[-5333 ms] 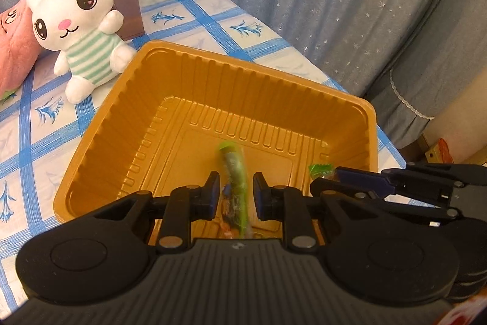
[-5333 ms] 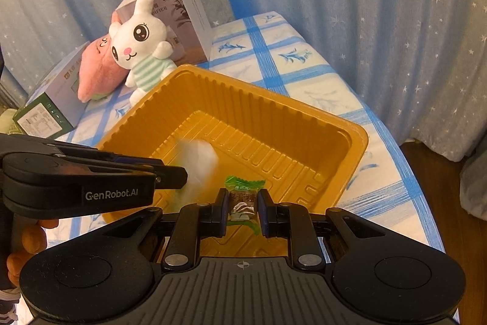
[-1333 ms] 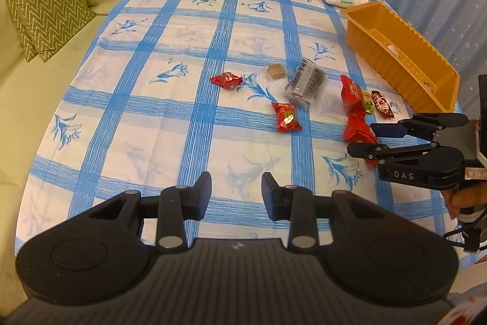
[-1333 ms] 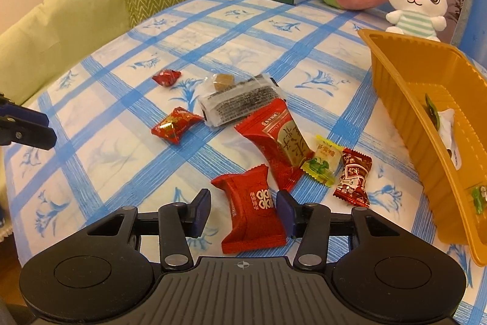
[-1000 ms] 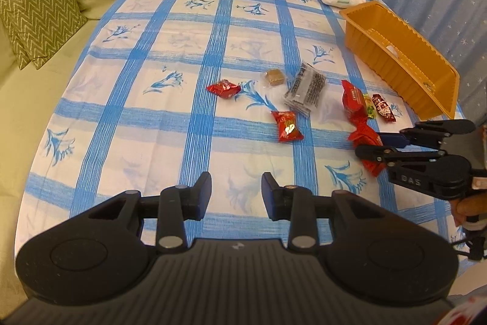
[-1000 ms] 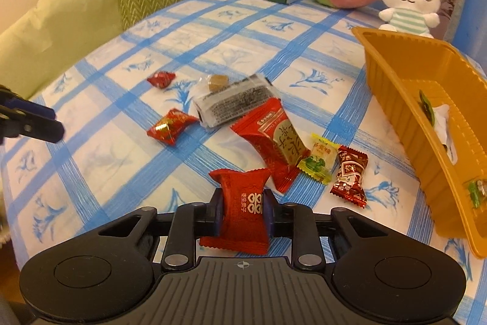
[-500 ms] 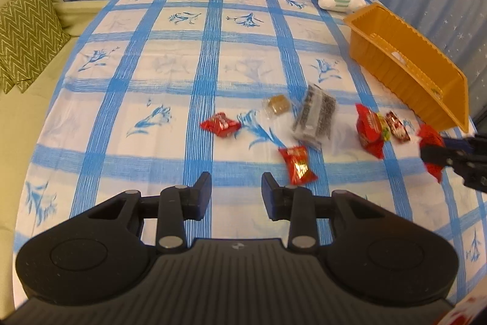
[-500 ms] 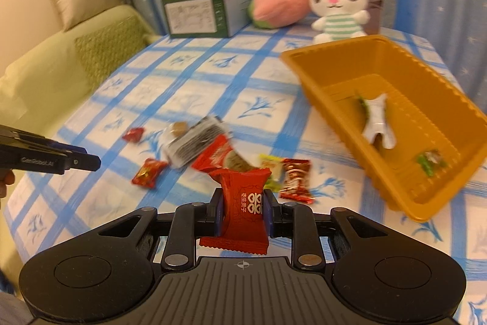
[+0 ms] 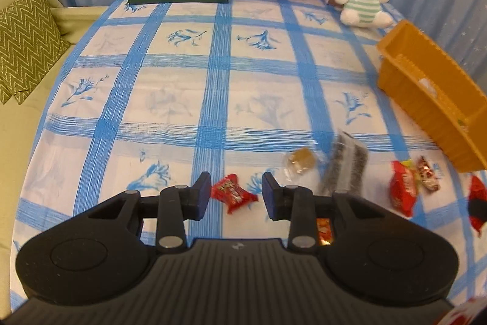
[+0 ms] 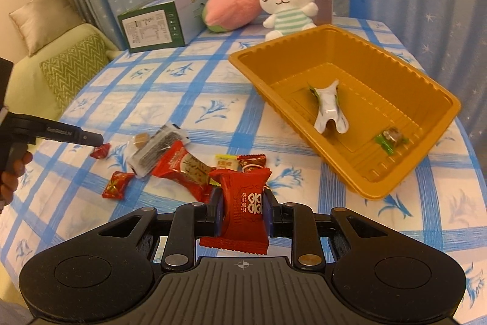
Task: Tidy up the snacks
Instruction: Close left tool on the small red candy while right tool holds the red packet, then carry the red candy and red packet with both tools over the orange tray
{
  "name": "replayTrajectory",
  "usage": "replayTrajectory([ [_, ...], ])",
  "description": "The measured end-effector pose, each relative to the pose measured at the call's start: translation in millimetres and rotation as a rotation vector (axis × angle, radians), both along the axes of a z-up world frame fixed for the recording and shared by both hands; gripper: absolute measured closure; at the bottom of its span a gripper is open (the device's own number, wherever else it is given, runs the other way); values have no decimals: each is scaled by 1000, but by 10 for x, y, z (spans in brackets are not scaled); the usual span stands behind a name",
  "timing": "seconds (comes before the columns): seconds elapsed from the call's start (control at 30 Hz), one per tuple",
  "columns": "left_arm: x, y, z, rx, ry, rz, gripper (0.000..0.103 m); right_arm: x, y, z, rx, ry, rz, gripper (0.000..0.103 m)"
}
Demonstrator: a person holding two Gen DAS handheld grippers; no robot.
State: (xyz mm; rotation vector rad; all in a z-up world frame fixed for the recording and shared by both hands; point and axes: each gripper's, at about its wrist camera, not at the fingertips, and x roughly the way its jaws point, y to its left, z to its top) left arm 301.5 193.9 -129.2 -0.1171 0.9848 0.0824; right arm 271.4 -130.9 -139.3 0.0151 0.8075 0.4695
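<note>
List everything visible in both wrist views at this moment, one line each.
Tray: 1, orange, table right.
Wrapped snacks in tray: 2, white, green.
Held red packet: 1, in right gripper.
Loose snacks on tablecloth: about 7, mostly red, e.g. small candy, large packet, dark packet.
Green box: 1, far edge.
Bunny plush: 1, white.
Pink plush: 1.
Left gripper: open over small candy.
Right gripper: shut.
</note>
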Motion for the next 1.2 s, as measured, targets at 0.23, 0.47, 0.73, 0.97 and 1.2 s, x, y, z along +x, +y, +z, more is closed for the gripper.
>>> replayTrajectory([
  [0.23,-1,12,-156,4,49,-20,74,26,-3,-15,1,12,-12,77],
  [0.47,-15,62,-172,-21,49,-20,80,63,56,-25,2,18,6,77],
  [0.73,31,59,-168,-20,42,-18,73,56,72,-31,4,22,13,77],
  [0.97,29,90,-195,-9,43,-7,84,24,29,-21,3,21,4,77],
  [1.2,-43,94,-146,-9,33,-16,85,2,5,-12,6,18,5,77],
])
